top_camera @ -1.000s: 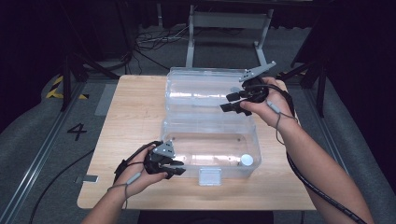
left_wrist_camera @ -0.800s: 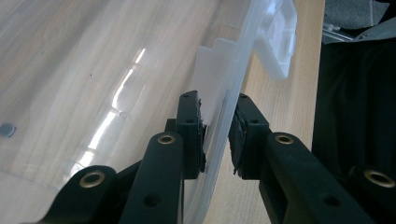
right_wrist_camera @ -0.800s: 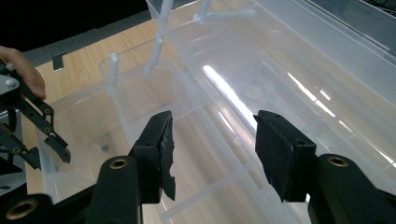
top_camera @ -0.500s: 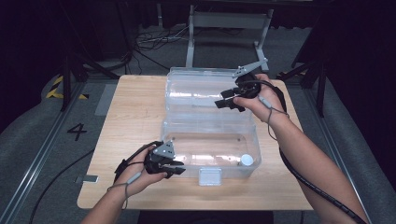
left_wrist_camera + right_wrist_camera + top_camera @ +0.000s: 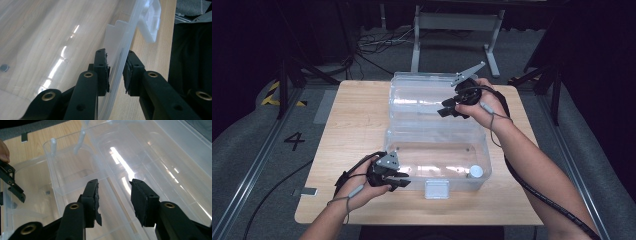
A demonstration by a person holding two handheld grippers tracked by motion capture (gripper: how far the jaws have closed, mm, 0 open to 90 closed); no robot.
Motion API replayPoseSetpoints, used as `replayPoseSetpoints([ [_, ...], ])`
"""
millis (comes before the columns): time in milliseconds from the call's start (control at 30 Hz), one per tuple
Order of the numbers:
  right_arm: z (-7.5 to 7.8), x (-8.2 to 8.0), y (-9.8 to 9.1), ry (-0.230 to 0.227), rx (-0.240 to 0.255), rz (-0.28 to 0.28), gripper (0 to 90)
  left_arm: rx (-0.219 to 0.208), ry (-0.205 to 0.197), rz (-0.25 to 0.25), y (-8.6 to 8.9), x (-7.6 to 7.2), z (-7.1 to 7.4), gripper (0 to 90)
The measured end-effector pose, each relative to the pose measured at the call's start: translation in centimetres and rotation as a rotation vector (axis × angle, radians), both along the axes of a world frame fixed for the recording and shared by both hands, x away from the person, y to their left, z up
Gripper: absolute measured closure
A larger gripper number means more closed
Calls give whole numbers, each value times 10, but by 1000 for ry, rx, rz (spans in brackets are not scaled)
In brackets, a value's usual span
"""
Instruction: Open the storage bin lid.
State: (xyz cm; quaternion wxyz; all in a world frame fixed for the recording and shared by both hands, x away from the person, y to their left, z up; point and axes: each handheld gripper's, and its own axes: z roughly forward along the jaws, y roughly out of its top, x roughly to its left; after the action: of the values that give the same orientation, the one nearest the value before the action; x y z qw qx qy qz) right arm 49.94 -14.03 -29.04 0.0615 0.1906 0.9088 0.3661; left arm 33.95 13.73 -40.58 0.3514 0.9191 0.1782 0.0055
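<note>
While left fingers [image 5: 116, 72] clamp the box [image 5: 437, 150] wall, right fingers [image 5: 113, 200], closing, straddle its lid [image 5: 155, 157] edge.

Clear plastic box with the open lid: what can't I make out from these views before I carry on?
- Left gripper, left gripper view: one pad touches the clear plastic box wall; a gap shows at the other, so a firm grip is unclear.
- Small white round thing, high view: too small to identify.
- Right gripper, right gripper view: jaws over the lid; glare hides any contact.
</note>
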Motion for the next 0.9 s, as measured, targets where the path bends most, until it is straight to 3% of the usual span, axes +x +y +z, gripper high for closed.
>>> replayPoseSetpoints([
  [300, -2, -2, 11, -74, -102, 34, 703, -6, 5, 6, 0, 0, 0, 749],
  [500, -2, -3, 9, -99, -99, 34, 781, -5, 9, 7, 0, 0, 0, 748],
  [900, -3, -10, 5, -92, -55, 49, 828, -14, 11, 11, 0, -1, -1, 747],
])
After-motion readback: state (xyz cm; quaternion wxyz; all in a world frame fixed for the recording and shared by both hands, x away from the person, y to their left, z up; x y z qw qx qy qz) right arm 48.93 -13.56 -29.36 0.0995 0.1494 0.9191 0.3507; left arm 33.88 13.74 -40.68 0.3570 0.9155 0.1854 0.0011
